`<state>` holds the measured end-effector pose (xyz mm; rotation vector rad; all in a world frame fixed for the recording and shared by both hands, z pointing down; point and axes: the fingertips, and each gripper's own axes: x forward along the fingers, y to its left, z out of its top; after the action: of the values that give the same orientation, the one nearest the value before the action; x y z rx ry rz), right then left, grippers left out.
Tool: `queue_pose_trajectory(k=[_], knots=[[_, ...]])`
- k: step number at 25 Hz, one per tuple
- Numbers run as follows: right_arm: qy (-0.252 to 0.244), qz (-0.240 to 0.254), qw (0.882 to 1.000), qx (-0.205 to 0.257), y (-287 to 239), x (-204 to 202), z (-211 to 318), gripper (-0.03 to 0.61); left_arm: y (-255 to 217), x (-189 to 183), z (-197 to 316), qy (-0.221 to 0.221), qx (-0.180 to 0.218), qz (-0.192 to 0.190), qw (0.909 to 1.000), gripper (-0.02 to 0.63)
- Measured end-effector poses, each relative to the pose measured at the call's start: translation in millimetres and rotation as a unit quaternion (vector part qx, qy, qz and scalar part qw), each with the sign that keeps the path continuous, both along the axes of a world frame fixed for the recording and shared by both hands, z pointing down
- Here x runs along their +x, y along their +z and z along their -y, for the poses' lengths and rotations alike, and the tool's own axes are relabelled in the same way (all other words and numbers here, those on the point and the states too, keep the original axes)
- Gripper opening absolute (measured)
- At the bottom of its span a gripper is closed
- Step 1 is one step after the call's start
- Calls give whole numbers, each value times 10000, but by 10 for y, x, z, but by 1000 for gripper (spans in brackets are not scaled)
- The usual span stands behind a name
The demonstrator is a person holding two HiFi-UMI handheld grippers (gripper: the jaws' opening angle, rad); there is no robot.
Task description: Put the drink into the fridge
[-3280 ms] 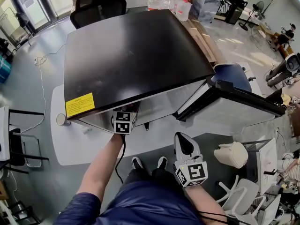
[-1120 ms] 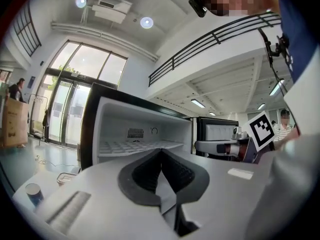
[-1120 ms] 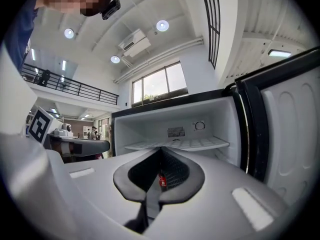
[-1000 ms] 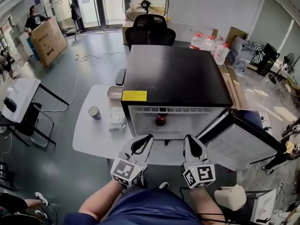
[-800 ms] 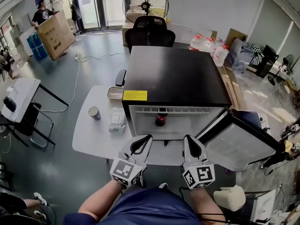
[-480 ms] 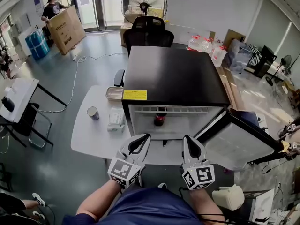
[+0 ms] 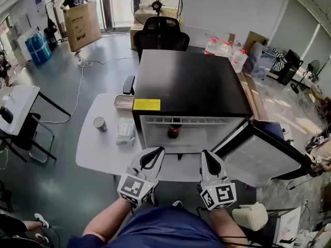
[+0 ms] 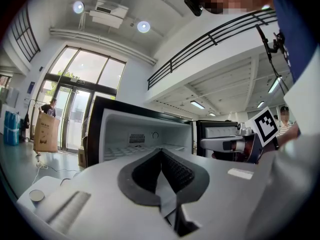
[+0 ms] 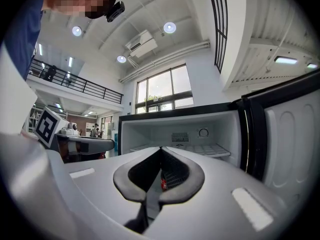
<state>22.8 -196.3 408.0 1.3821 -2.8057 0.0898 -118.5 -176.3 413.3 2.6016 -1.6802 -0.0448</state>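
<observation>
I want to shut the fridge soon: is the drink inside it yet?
Inside. The drink stands upright in the fridge compartment; the door hangs wide open.

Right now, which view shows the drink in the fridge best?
The head view: the drink stands in plain sight inside the open fridge. The right gripper view shows only a red sliver of it behind its jaws. The left gripper view shows the fridge but no drink.

No legible text.
- One yellow label (image 7: 147,104), front edge of the black fridge (image 7: 191,81) top: dark print, too small to read.
- One cardboard box (image 7: 81,18), far doorway: dark print, unreadable.
- Two marker cubes, on left claw (image 7: 156,151) and right claw (image 7: 207,154): black-and-white square codes, no letters.
</observation>
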Motion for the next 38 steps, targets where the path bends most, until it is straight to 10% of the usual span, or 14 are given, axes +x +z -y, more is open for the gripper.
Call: queue_pose_trajectory(k=[38], knots=[[-3,62,9999,-94,63,-76,208,5,82,-57,200,-10,-184,-157,9997,5]])
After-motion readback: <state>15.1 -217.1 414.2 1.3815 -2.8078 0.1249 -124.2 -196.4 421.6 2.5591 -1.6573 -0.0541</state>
